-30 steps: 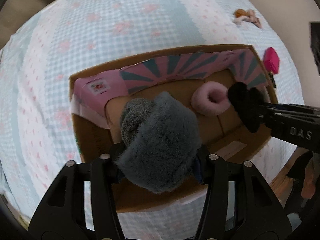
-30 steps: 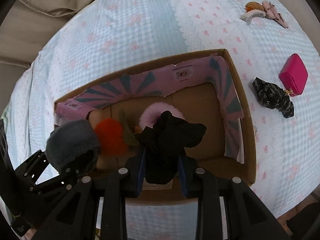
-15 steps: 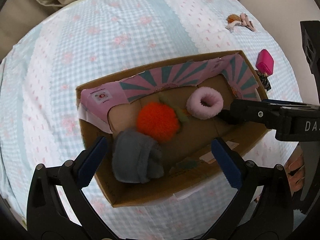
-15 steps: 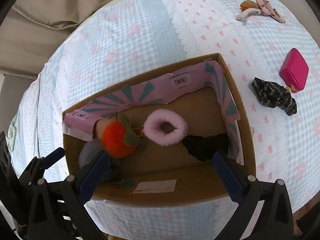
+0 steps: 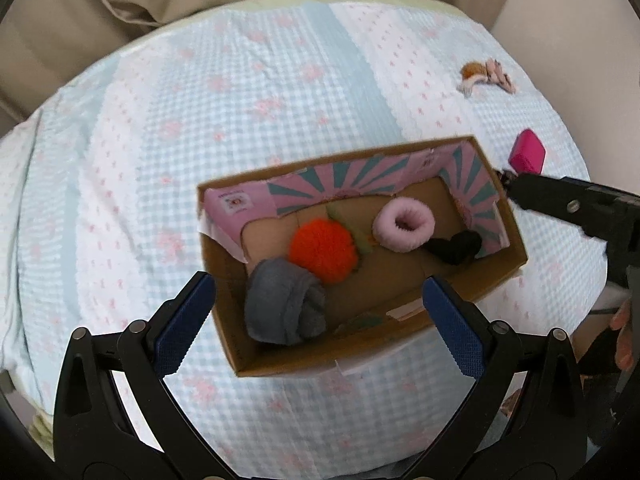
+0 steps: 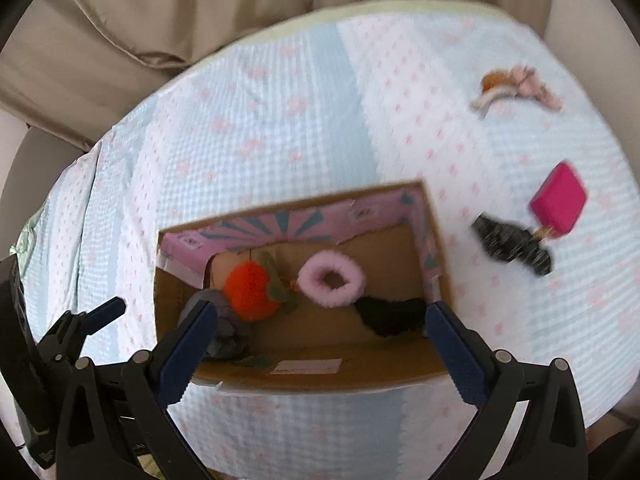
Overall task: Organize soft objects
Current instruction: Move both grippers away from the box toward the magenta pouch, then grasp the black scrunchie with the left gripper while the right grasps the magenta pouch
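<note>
A blue-and-white checked cloth [image 5: 248, 92] covers the surface, with a cardboard box [image 5: 400, 344] lying on it. Inside the box lie a grey sock [image 5: 280, 304], an orange pompom [image 5: 322, 248], a pink scrunchie [image 5: 404, 222] and a black scrunchie [image 5: 456, 246]. The left gripper [image 5: 316, 324] and right gripper [image 6: 320, 350] hover above with fingers wide apart, empty. A pink pouch [image 6: 560, 198] lies outside.
</note>
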The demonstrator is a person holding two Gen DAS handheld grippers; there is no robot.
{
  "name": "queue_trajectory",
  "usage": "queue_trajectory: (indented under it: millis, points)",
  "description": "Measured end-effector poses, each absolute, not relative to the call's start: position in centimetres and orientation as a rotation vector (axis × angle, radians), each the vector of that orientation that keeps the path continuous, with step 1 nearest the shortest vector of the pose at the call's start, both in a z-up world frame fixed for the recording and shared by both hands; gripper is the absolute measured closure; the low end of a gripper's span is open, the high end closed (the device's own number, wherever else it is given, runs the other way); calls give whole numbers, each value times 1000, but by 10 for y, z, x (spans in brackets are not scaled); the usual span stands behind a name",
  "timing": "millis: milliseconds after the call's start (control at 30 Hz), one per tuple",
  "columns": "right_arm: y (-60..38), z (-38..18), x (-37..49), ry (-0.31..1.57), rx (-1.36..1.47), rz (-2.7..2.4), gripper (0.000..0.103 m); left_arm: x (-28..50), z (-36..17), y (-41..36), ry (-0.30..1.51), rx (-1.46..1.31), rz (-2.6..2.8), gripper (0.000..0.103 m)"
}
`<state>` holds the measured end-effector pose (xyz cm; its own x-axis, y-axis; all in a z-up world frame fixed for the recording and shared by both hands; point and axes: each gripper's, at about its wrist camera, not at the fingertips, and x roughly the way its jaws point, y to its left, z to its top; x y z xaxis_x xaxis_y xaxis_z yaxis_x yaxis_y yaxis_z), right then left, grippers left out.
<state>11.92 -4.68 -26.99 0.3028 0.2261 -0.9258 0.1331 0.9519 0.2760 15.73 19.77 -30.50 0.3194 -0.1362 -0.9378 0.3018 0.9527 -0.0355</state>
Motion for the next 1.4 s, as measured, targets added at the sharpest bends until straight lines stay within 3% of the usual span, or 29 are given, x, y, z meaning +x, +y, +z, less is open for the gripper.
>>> queue_trajectory:
  millis: [367,800,1133,1400]
  points:
    - [-112,-183,98,1066,252,-105,0,141,-237,161,1098,136,-219,0]
    - [-256,-165,86,1071,335,-253,0,114,-222,33,1101,41,-224,0]
    - [-337,-206,102,1159,463,-207,0,117,-261,-75,1170,-25,-242,0]
    - [-374,-266,138,1261,580,-175,0,146,-336,-132,1305,-133,-218,0]
